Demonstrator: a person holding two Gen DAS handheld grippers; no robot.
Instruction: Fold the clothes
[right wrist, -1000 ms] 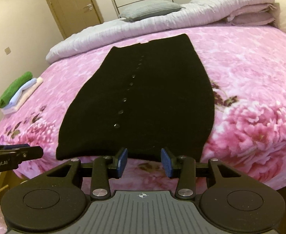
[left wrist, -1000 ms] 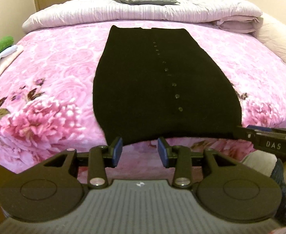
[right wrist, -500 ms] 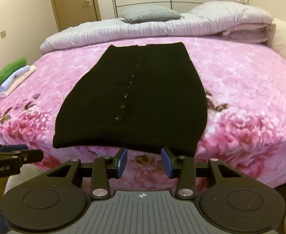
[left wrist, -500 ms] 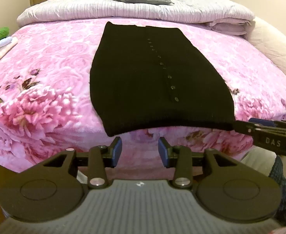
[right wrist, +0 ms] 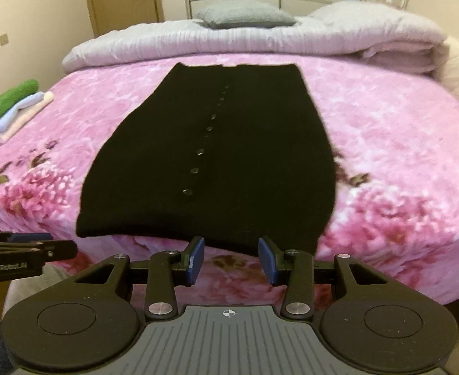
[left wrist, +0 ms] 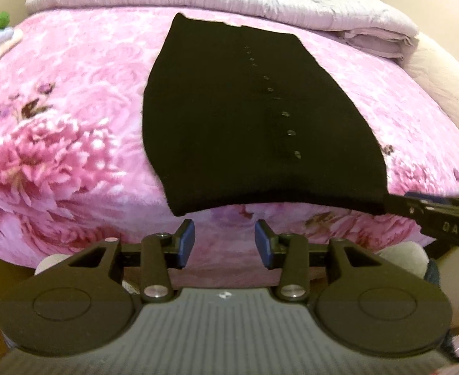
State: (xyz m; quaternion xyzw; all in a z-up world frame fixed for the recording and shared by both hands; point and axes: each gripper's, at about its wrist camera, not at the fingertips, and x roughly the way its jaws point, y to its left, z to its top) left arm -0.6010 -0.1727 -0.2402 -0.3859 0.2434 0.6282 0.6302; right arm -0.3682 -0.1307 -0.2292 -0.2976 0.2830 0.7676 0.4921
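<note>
A black skirt (left wrist: 245, 118) with a row of small buttons is lying flat on the bed (left wrist: 57, 131), which is covered by a pink flowery blanket. The left gripper (left wrist: 224, 243) is being held just below the skirt's near edge; its jaws are spread apart and nothing is being held between them. The right gripper (right wrist: 231, 259) is being held at the near hem too, with the hem just above its jaws, which are released and empty.

Black tool (left wrist: 224, 243) — blue pads (left wrist: 186, 243), silver screws.
</note>
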